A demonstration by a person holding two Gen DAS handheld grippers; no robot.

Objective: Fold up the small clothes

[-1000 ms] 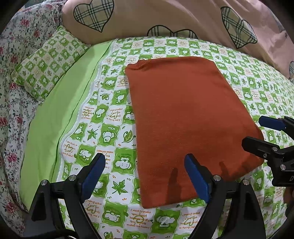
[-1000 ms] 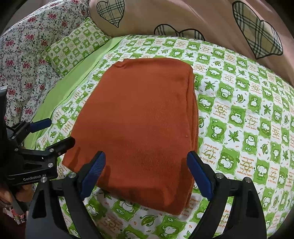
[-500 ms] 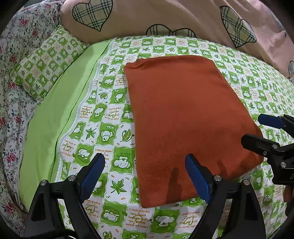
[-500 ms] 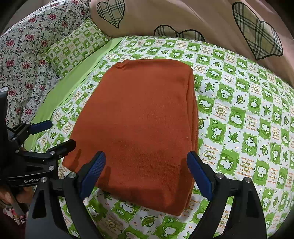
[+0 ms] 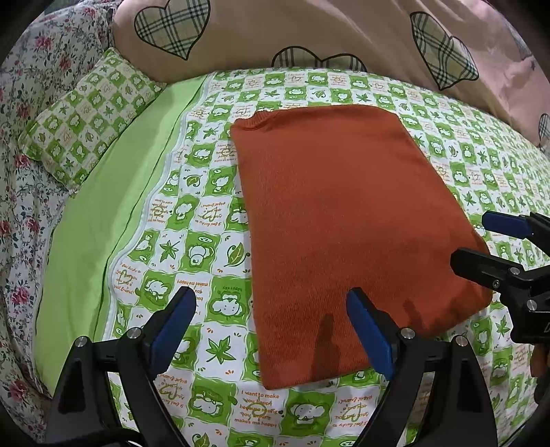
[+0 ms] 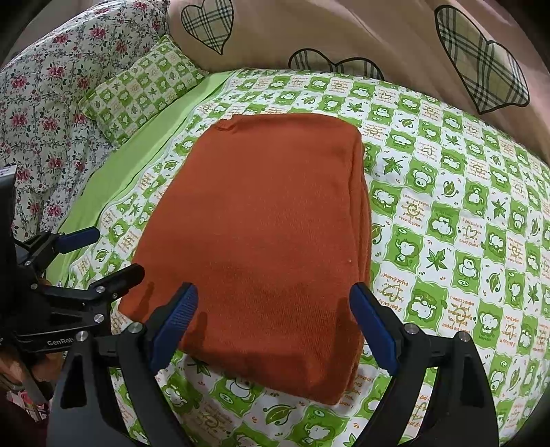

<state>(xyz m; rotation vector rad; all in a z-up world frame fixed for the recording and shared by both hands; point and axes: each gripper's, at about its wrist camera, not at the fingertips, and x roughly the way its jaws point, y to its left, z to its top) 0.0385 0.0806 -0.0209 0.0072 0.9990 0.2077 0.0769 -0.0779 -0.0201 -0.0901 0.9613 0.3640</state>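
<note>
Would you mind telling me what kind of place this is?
Most likely a bedroom: the orange garment lies on a bed with a green patterned sheet, a matching pillow and a heart-print duvet.

Rust-orange knit garment lies folded flat, rectangular, on bedsheet.

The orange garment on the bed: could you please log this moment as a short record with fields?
garment: orange knit garment, folded into a flat rectangle
surface: green-and-white patterned bedsheet
left hand-held gripper: open, empty, at the garment's near left corner
right hand-held gripper: open, empty, over the garment's near edge
background: matching pillow, heart-print quilt
</note>
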